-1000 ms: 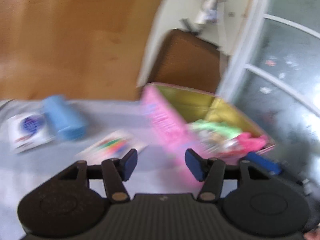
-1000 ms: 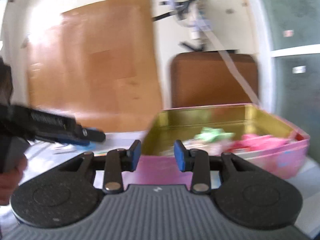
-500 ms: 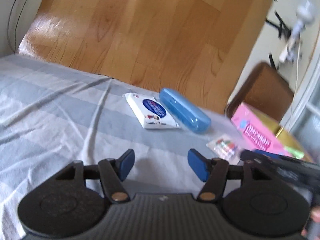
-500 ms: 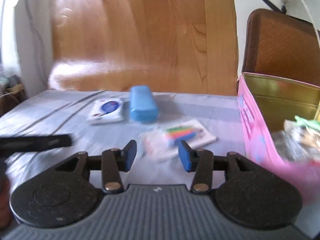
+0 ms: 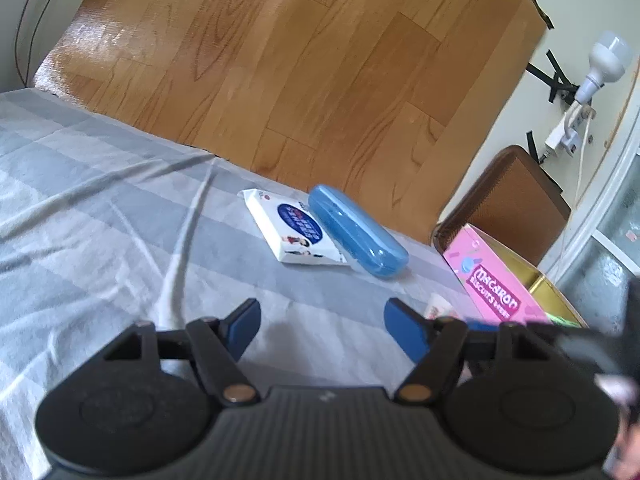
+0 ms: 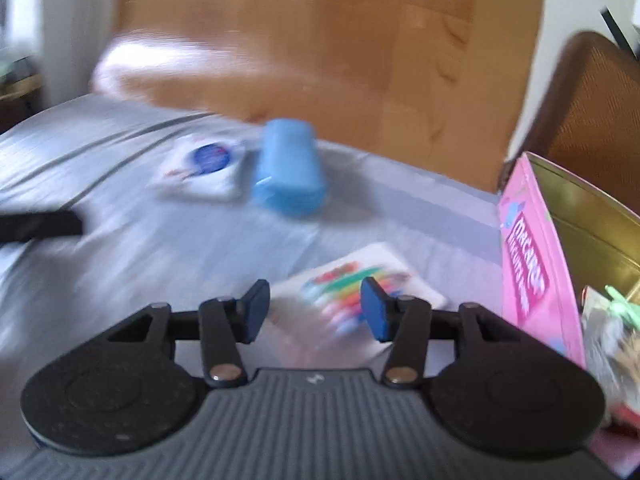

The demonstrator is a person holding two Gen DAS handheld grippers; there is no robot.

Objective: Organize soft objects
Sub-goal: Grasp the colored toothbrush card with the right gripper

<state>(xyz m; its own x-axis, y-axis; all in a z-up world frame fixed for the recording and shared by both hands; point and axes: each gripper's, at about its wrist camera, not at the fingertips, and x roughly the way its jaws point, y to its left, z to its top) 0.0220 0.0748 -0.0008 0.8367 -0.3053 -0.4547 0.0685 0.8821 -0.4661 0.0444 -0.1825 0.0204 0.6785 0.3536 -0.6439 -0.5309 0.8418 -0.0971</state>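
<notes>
right hand-held gripper (image 6: 311,307): jaws apart with nothing between the pads. They have opened up over the last second, and we aim down at the flat packet with coloured print (image 6: 352,286) lying just ahead.
left hand-held gripper (image 5: 320,330): jaws well apart, just been opening further, empty. It hangs over bare bedsheet (image 5: 100,240), its nearest targets further out.
step in hand: we judge this is the approach for the next pick; the right goes for the coloured packet, the left likely for the wipes pack (image 5: 298,234).
packet grasp: it lies flat on the sheet, so we tilt steeper, straddle a short edge and pinch the film, not the bedding. The right view is blurred, so we can't tell which edge is free.
wipes pack: white with a blue label, touching the blue case (image 5: 358,236) along one long side. We come in from the free side and avoid nudging the case.
blue case: looks rigid, so probably not ours; we leave it.
destination: the pink tin (image 6: 532,264), lid off and gold inside, sits to the right of the packet and already holds soft items (image 6: 618,320). We lift clear of its wall before dropping.
clearance: the grippers sit close, the right visible at the edge of the left view (image 5: 580,340). We move one at a time.
risk: the sheet is wrinkled, so a shallow pinch grabs cloth.
</notes>
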